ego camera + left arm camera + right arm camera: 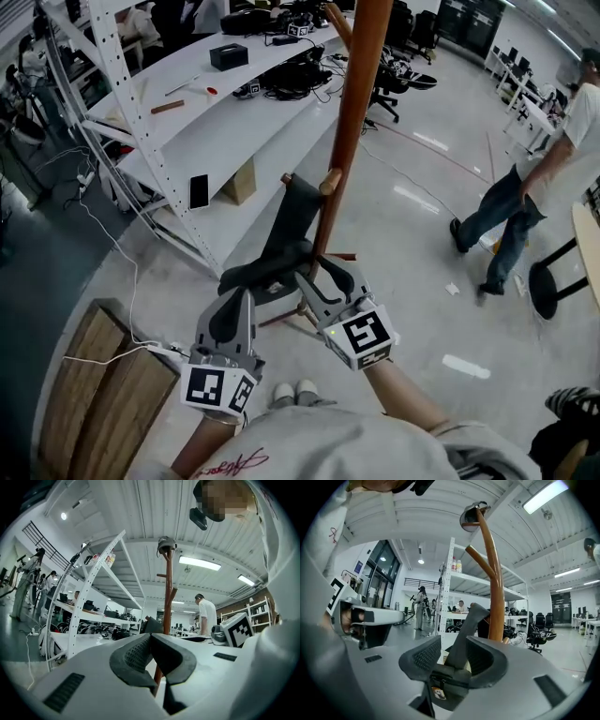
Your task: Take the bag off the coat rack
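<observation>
A brown wooden coat rack pole (352, 122) rises in front of me. A dark grey bag (267, 267) hangs low beside it, its strap (300, 211) looped over a peg. My right gripper (330, 281) is at the bag. In the right gripper view its jaws (453, 651) stand apart with the strap (466, 630) running up between them; the pads do not pinch it. The bag's body (445, 681) sits low between the jaws. My left gripper (242, 295) is just left of the bag's lower edge, tips together (151, 638), with nothing seen between them.
White metal shelving (187, 141) stands to the left with a phone (199, 190) and tools on it. A wooden crate (103, 375) and a white cable lie at lower left. A person (520, 197) walks at right near a black stool (548, 286).
</observation>
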{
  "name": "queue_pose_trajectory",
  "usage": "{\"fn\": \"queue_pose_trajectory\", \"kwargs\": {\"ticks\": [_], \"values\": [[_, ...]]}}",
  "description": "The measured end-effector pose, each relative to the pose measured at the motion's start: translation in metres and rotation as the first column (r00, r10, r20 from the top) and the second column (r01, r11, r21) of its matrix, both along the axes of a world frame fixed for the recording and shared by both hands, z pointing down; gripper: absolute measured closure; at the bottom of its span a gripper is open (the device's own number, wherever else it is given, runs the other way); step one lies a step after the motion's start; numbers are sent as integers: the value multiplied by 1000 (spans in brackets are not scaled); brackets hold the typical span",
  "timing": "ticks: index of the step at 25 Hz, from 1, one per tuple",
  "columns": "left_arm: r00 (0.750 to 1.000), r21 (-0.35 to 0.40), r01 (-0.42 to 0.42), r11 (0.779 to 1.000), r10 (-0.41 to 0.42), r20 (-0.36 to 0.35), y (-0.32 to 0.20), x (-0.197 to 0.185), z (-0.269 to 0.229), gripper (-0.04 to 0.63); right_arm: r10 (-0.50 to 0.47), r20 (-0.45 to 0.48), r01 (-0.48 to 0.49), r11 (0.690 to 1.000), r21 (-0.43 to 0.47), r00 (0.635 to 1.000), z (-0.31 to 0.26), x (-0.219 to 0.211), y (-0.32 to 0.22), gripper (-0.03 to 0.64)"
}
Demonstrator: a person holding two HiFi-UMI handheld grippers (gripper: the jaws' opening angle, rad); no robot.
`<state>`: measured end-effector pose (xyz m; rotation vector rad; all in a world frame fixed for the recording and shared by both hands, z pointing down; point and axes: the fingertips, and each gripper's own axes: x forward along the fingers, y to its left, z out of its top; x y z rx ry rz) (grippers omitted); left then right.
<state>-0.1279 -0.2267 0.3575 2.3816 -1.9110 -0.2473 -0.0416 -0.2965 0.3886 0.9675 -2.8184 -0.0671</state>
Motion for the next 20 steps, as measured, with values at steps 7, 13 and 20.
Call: {"fn": "queue_pose_trajectory", "kwargs": {"ticks": [7, 13, 20], "values": [[1000, -50, 21, 999, -20, 13, -8, -8, 17, 577, 48, 30, -47, 998, -52, 998, 13, -10, -55, 417], [998, -86, 54, 995, -53, 16, -7, -22, 27, 577, 42, 53, -37, 996, -83, 998, 14, -28, -72, 410], [997, -125, 82, 989, -80, 19, -7, -35, 41, 577, 9, 68, -2, 994, -107, 998, 19, -53, -80, 411]]}}
